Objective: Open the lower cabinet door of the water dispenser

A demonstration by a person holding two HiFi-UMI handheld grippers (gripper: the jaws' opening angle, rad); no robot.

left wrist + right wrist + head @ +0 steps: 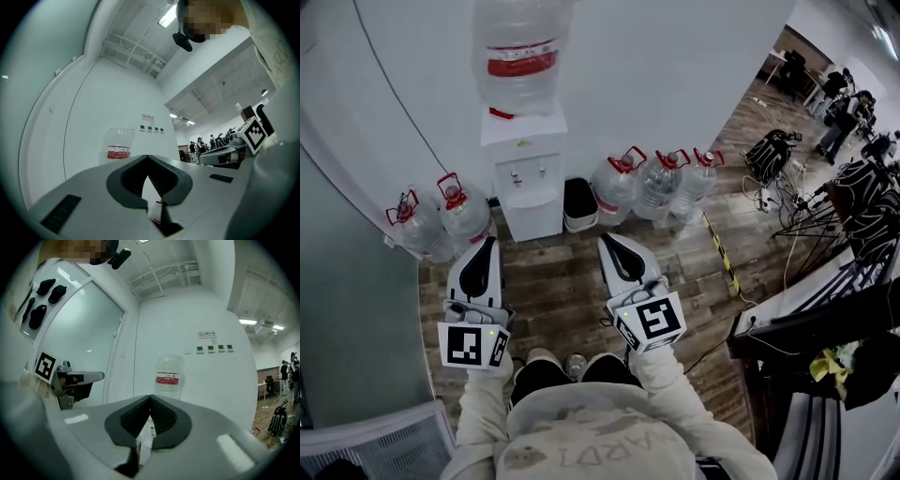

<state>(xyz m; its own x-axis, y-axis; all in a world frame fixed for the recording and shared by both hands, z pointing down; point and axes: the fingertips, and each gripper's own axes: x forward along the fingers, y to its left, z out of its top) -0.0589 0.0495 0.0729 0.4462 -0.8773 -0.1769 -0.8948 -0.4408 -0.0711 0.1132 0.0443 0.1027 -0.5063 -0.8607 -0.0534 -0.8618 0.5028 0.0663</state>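
The white water dispenser (525, 178) stands against the far wall with a large clear bottle (520, 56) on top. Its lower cabinet door (532, 217) looks shut. Both grippers are held level over the wooden floor, short of the dispenser and not touching it. My left gripper (490, 240) points to the left of the cabinet, and its jaw tips meet with nothing between them. My right gripper (605, 238) sits to the cabinet's right, also shut and empty. The bottle (118, 147) shows beyond the left gripper (147, 157), and the bottle (168, 376) shows above the right gripper (150, 397).
Water jugs with red handles stand on the floor left (441, 217) and right (656, 183) of the dispenser. A small dark-topped bin (579, 204) sits beside it. A yellow-black strip (722, 253), tables with cables (825, 300) and distant people (844, 103) are at the right.
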